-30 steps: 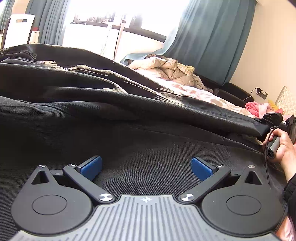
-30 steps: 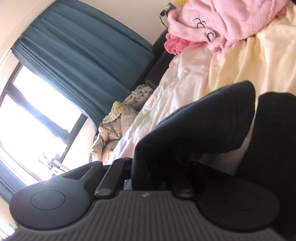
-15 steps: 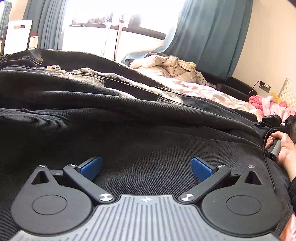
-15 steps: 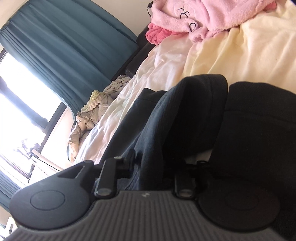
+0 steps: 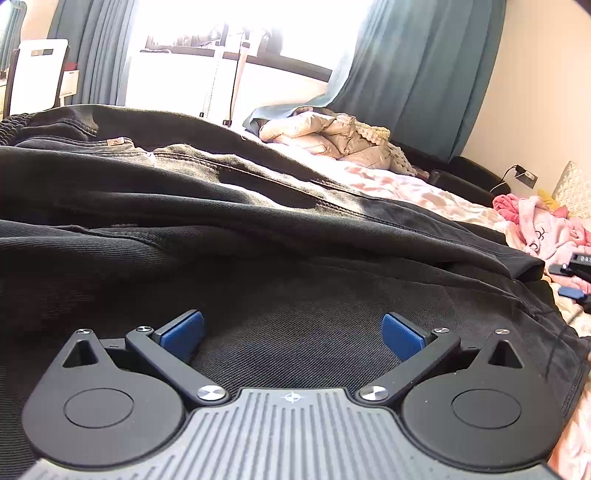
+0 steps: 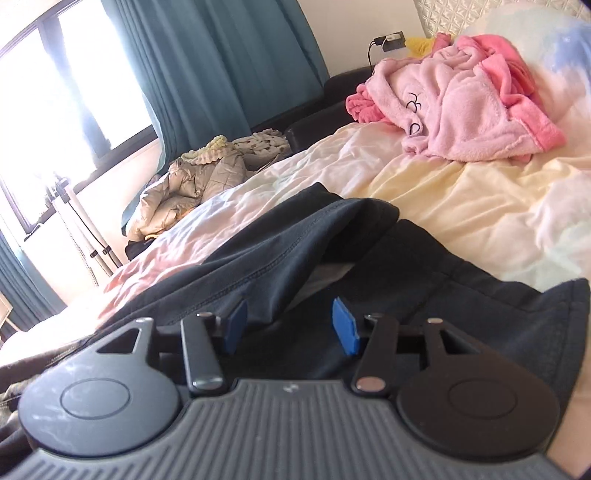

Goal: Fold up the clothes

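We see the black trousers (image 5: 258, 229) spread across the bed (image 6: 461, 192), filling mid-frame. Our left gripper (image 5: 291, 332) gapes wide, empty; our right gripper (image 6: 290, 325) stands open, gripping nothing.

Both cameras sit low, just behind their claws, almost brushing the black trousers (image 5: 258, 229). The left one faces the window (image 5: 229, 33) across the bed; the right one faces the pink robe (image 6: 461, 110). Both views catch the beige puffer jacket (image 6: 192, 192) and teal curtains (image 5: 417, 74).
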`<state>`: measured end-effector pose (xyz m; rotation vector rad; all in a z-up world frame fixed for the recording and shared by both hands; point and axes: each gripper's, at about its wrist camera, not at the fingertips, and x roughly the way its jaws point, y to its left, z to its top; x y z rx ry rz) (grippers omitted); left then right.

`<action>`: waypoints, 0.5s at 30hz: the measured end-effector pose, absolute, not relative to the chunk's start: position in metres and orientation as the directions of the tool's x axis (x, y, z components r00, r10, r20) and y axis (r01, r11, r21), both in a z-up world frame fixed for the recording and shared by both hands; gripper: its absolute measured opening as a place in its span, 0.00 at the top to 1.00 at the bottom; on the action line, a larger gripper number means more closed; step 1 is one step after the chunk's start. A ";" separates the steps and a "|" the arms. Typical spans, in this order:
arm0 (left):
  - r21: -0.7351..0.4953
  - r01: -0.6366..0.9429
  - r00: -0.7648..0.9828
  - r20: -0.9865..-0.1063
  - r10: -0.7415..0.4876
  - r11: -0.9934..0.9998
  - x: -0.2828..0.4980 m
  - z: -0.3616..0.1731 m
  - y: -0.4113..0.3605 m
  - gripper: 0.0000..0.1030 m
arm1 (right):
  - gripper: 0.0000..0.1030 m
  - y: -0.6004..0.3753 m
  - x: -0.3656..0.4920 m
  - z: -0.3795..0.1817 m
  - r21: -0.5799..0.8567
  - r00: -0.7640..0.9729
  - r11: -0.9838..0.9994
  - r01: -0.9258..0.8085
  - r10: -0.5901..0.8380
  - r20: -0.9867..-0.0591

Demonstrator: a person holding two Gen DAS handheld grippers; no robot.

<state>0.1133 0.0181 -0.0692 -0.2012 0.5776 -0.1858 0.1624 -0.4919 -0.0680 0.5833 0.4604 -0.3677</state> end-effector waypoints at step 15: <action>-0.193 0.096 0.897 -0.408 -0.169 0.976 0.038 0.021 0.084 0.00 | 0.33 -0.487 0.035 -0.041 0.386 0.753 0.678 0.625 -0.396 -0.525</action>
